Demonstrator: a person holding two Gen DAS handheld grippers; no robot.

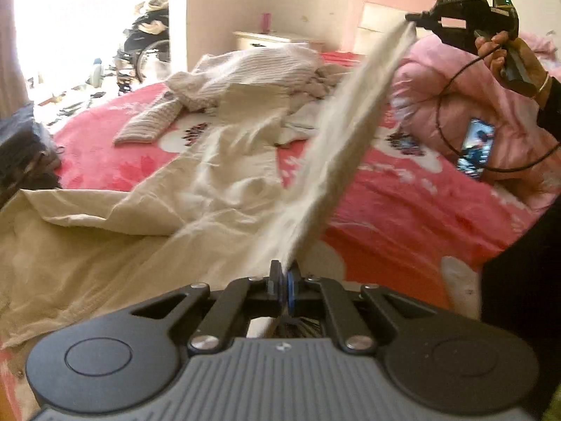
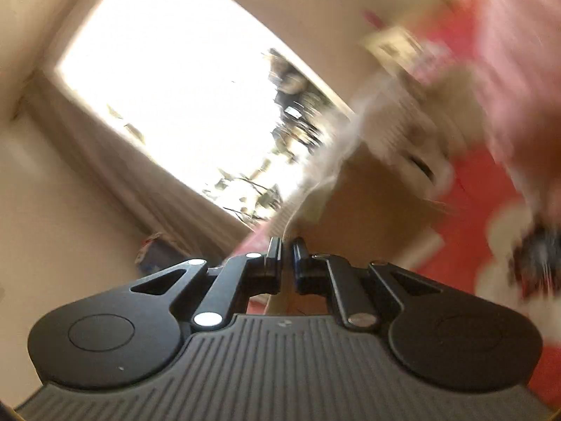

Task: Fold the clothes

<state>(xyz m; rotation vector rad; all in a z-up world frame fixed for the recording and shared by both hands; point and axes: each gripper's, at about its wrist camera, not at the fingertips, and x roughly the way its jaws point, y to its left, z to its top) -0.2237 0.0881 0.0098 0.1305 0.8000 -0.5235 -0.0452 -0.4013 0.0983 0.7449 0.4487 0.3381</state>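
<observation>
Cloth [image 1: 343,140] stretched between us: my left gripper [image 1: 284,277] and right gripper [image 1: 412,21] both pinch its edge above the bed [image 1: 403,210] (sweater [image 1: 245,73] untouched); folding barely begun.

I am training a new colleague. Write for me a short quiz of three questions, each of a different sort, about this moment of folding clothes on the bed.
1. True or false: the left gripper is shut on the cream garment.
2. Multiple choice: what lies on the red bedspread behind the cream garment? A) a ribbed knit sweater B) a pair of jeans C) a green towel
3. Fill in: the stretched edge of the cream garment runs from the left gripper up to the ____ gripper.

Key
1. True: its jaws are closed on the cloth.
2. A
3. right; it is also shut on the cloth.
</observation>
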